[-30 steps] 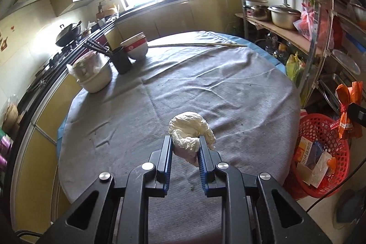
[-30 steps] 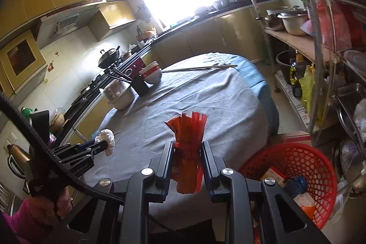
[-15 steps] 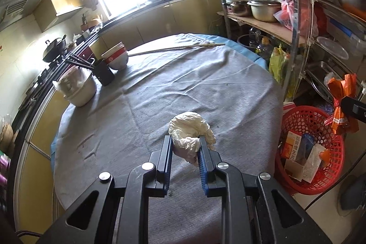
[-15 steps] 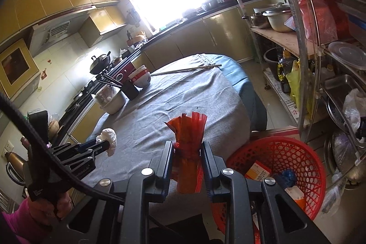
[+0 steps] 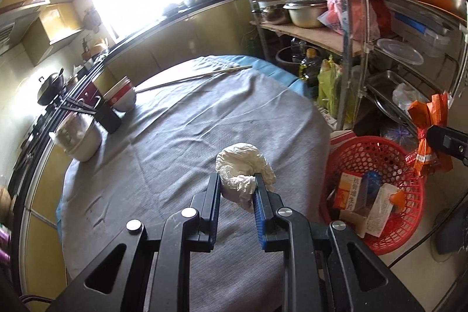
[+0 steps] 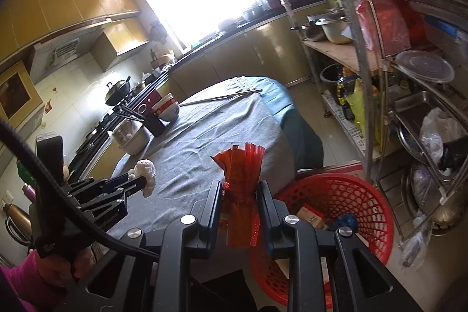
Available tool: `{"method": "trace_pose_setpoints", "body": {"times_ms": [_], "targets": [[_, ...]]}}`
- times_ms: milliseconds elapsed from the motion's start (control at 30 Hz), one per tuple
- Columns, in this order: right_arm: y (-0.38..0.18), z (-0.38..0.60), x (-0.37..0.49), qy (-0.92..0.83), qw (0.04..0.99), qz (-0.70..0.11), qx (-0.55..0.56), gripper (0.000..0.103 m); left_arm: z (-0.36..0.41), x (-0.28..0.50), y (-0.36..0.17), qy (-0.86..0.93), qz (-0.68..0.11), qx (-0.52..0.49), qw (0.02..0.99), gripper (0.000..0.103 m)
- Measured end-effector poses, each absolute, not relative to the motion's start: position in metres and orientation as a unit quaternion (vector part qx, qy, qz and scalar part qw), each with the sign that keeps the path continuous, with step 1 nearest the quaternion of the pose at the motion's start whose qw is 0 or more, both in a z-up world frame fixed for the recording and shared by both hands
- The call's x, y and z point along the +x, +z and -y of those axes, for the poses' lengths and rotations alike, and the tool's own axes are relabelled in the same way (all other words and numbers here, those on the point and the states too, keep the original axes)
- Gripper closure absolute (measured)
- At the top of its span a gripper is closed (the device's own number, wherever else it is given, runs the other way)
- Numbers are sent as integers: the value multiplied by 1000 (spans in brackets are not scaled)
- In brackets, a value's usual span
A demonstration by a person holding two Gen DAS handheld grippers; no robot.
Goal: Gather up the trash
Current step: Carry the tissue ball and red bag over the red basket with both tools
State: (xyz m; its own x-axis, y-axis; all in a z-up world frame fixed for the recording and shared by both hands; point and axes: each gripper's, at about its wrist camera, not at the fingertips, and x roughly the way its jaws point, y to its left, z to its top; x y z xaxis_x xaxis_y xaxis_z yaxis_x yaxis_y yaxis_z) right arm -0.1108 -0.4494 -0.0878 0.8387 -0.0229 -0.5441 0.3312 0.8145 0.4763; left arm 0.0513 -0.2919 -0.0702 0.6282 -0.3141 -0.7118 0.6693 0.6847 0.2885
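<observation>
Holding a crumpled white tissue in the left gripper, jaws clamped on it, above the grey tablecloth. Pinching a red wrapper in the right gripper (jaws pressed on both sides), over the table edge, near the red basket on the floor.
</observation>
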Motion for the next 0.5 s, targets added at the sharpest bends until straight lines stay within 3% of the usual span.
{"method": "trace_pose_setpoints", "body": {"times_ms": [500], "targets": [[-92, 474, -150, -132, 908, -252, 306, 76, 342, 23, -64, -332, -293, 298, 846, 80]]}}
